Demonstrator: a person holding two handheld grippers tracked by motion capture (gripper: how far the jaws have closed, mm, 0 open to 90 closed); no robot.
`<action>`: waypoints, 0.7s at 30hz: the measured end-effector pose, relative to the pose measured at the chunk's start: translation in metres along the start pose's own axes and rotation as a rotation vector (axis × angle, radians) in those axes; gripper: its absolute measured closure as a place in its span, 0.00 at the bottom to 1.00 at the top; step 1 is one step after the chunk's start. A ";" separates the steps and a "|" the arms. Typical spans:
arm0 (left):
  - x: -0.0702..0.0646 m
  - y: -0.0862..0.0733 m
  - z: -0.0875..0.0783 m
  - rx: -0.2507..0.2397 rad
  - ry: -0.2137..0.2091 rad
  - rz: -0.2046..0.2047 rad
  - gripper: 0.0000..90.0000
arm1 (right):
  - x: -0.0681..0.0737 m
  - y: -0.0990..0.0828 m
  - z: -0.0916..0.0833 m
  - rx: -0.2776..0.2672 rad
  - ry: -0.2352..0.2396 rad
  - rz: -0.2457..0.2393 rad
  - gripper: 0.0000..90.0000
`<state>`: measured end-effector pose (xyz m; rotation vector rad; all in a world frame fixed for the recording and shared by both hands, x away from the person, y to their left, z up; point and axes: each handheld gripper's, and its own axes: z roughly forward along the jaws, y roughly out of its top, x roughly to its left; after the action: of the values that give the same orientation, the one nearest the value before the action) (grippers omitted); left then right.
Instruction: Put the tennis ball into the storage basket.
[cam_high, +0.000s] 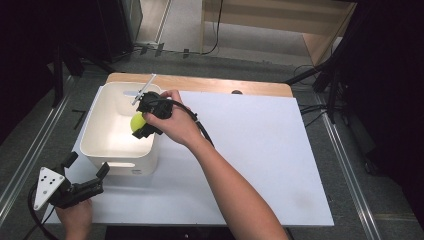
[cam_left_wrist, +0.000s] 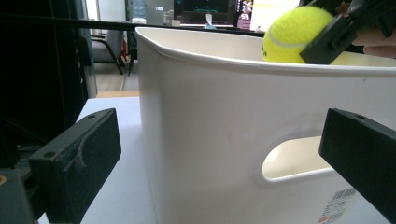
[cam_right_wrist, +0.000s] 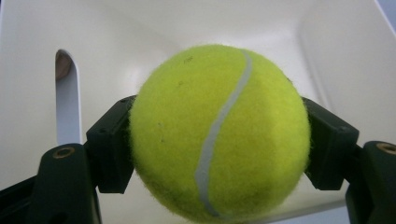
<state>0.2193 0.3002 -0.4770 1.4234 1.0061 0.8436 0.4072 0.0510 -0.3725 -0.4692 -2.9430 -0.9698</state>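
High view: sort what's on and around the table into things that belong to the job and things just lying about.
In the job:
- tennis ball, clamped in the right gripper
- white bin, under the ball

Lying about:
- left gripper, open beside the bin, holding nothing
- white board under the bin
- wooden table

We see a white board (cam_high: 260, 150) lying on a wooden table (cam_high: 210, 84) — the wood shows as a strip along the far edge. Grey carpet (cam_high: 240, 60) lies beyond it, with black cables (cam_high: 218, 30) trailing toward a pale wooden frame (cam_high: 280, 20). Metal rails (cam_high: 30, 145) run down both sides — dark stands (cam_high: 320, 70) rise at the far corners.
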 end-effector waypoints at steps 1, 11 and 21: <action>0.000 0.000 0.000 0.000 0.000 -0.001 0.00 | 0.001 0.000 0.003 0.015 0.005 -0.013 0.25; 0.001 0.000 0.000 0.000 -0.006 0.000 0.00 | 0.005 0.000 0.004 0.011 0.002 -0.036 0.19; 0.000 0.000 0.001 0.003 -0.005 0.003 0.00 | 0.013 -0.009 -0.031 -0.129 -0.047 -0.042 0.08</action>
<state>0.2200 0.3004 -0.4772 1.4290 1.0017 0.8408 0.3898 0.0294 -0.3517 -0.4400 -2.9553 -1.1754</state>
